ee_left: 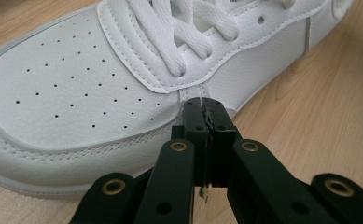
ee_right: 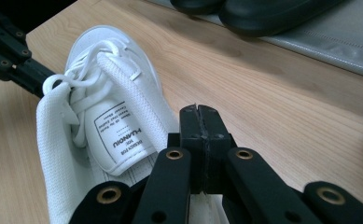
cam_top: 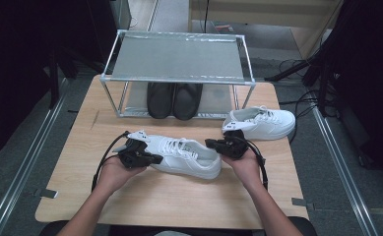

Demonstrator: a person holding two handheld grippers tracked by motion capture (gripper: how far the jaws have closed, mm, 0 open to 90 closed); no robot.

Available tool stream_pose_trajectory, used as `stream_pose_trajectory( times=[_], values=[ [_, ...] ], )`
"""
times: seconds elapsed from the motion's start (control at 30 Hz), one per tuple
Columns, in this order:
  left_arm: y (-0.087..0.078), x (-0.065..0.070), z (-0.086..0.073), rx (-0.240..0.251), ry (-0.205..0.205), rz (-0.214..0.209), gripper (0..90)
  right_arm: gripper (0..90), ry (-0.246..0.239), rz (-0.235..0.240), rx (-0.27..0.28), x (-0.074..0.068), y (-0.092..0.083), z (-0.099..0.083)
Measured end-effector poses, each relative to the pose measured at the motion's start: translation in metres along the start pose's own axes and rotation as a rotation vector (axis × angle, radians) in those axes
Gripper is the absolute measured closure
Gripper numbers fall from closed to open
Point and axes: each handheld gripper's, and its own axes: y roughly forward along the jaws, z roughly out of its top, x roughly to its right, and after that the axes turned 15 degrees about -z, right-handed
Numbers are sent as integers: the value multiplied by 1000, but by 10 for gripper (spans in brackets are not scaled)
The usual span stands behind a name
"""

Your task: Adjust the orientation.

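A white lace-up sneaker (cam_top: 184, 155) lies in the middle of the wooden table (cam_top: 154, 201), toe to the left and heel to the right. My left gripper (cam_top: 154, 159) is at its toe end. In the left gripper view its jaws (ee_left: 203, 105) are pressed together with nothing between them, tips against the sneaker's (ee_left: 76, 93) side below the laces. My right gripper (cam_top: 209, 143) is at the heel. Its jaws (ee_right: 198, 112) are shut too, above the heel opening of the sneaker (ee_right: 118, 135), whose tongue label is visible.
A second white sneaker (cam_top: 260, 122) lies to the right, near the rack. The metal shoe rack (cam_top: 179, 56) stands at the table's far side, with a pair of black shoes (cam_top: 174, 98) on its lower shelf. Bare table lies in front of the hands.
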Motion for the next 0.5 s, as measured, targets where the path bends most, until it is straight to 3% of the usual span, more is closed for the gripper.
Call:
stream_pose_trajectory(
  times=[0.2,0.5],
  values=[
    [-1,-4,3,-3,3,13,898,900,-8,9,-8,-5,-2,-5],
    [0,-13,10,5,1,9,895,900,-59,28,-34,-31,-5,-15]
  ],
)
